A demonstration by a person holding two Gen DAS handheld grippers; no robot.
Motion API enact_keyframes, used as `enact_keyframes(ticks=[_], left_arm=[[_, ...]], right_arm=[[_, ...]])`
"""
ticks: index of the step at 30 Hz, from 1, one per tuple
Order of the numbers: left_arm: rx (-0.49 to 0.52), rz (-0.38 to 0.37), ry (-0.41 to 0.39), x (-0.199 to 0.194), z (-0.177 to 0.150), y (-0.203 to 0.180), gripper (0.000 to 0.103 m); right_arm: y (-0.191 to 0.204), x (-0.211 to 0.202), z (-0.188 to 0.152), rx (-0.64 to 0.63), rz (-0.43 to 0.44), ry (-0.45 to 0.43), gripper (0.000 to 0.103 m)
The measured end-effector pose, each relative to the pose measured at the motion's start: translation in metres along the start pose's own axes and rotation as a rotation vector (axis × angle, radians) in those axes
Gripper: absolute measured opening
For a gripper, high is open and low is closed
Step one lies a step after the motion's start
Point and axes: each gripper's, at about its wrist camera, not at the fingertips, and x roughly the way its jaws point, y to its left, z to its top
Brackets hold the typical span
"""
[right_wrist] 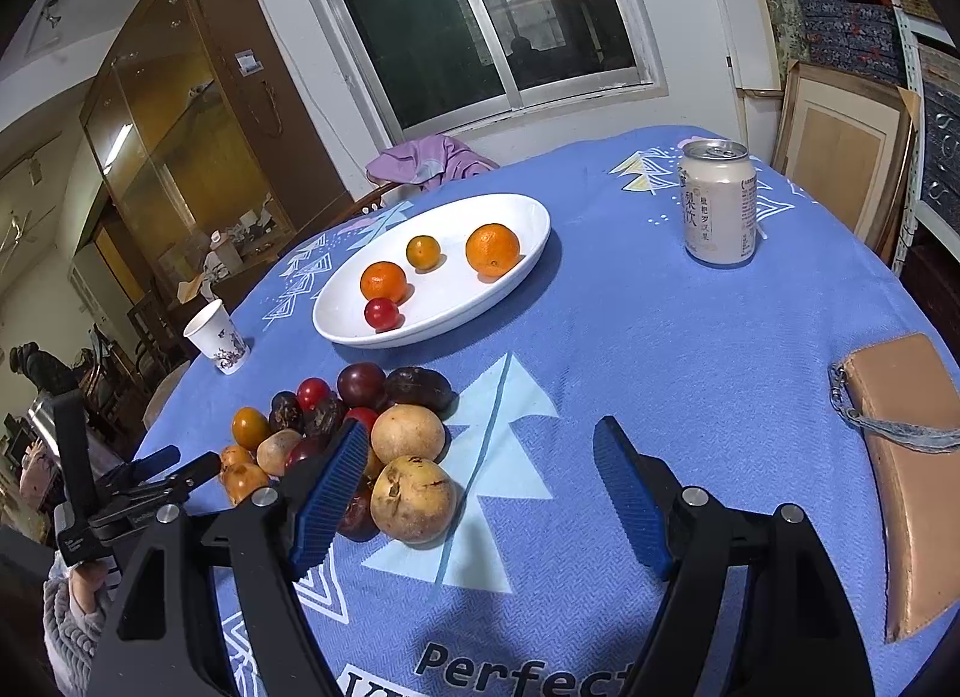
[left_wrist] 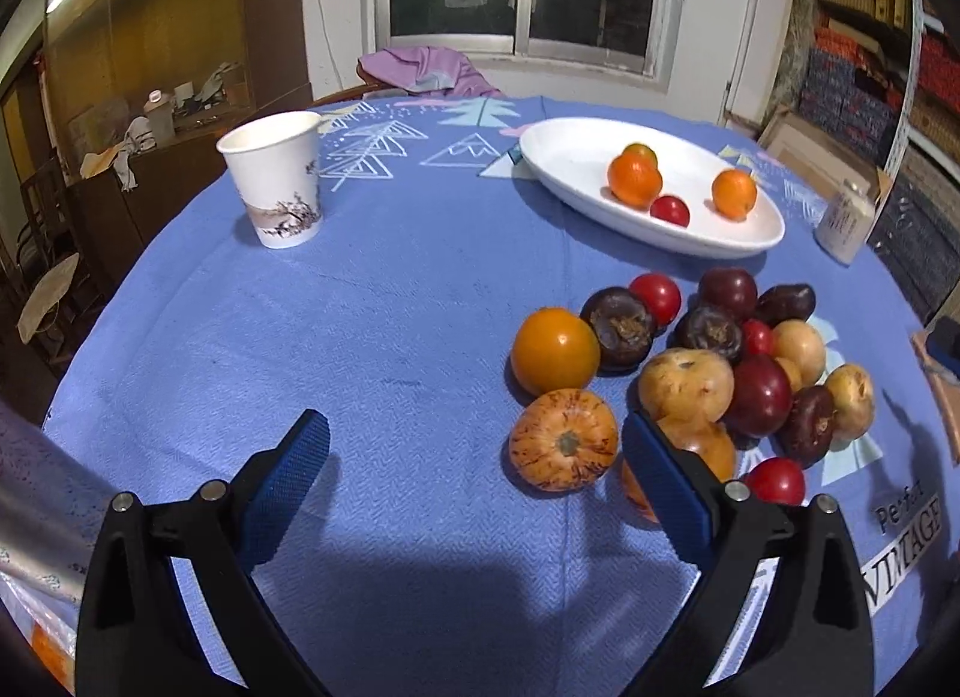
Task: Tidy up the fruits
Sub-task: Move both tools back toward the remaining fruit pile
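A pile of loose fruit (left_wrist: 708,361) lies on the blue tablecloth: orange, red, dark purple and tan pieces. It also shows in the right wrist view (right_wrist: 360,445). A white oval plate (left_wrist: 570,157) (right_wrist: 516,217) holds several fruits: oranges (left_wrist: 633,177) (right_wrist: 492,249) and a red one (left_wrist: 669,210) (right_wrist: 381,313). My left gripper (left_wrist: 474,457) is open and empty, with a striped orange fruit (left_wrist: 563,439) between its fingers. My right gripper (right_wrist: 480,457) is open and empty, its left finger beside a tan fruit (right_wrist: 413,499).
A paper cup (left_wrist: 276,181) (right_wrist: 217,337) stands at the table's left. A drink can (right_wrist: 719,202) (left_wrist: 845,226) stands to the right of the plate. A tan leather pouch (right_wrist: 912,457) lies at the right edge. The left gripper shows in the right wrist view (right_wrist: 144,487).
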Motion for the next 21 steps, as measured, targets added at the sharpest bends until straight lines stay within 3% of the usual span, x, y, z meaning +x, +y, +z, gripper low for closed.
enact_keyframes(ticks=[3, 7, 9, 11, 12, 15, 17, 21], left_arm=[[0.037, 0.037, 0.009, 0.008, -0.001, -0.004, 0.098], [0.025, 0.031, 0.006, 0.001, -0.005, 0.008, 0.098], [0.007, 0.1, -0.038, -0.011, -0.009, 0.017, 0.098], [-0.028, 0.226, -0.078, -0.021, -0.011, 0.032, 0.097], [-0.065, 0.242, -0.082, -0.023, -0.011, 0.04, 0.096], [-0.129, 0.093, -0.094, -0.029, -0.009, 0.047, 0.096], [-0.082, 0.108, -0.101, -0.029, -0.01, 0.038, 0.096], [-0.057, 0.087, -0.021, -0.011, -0.011, 0.032, 0.097]], right_arm=[[0.0, 0.0, 0.0, -0.003, 0.0, 0.002, 0.079], [-0.001, 0.001, -0.001, -0.001, -0.004, 0.004, 0.079], [-0.002, 0.001, -0.001, 0.007, -0.003, 0.006, 0.079], [-0.003, 0.001, 0.0, 0.01, -0.001, 0.004, 0.079], [-0.003, 0.0, 0.0, 0.01, 0.001, 0.003, 0.079], [0.0, 0.0, 0.0, -0.002, 0.007, 0.001, 0.079], [0.001, 0.0, -0.001, -0.01, 0.006, 0.0, 0.079], [0.002, 0.001, -0.002, -0.009, 0.006, 0.007, 0.079]])
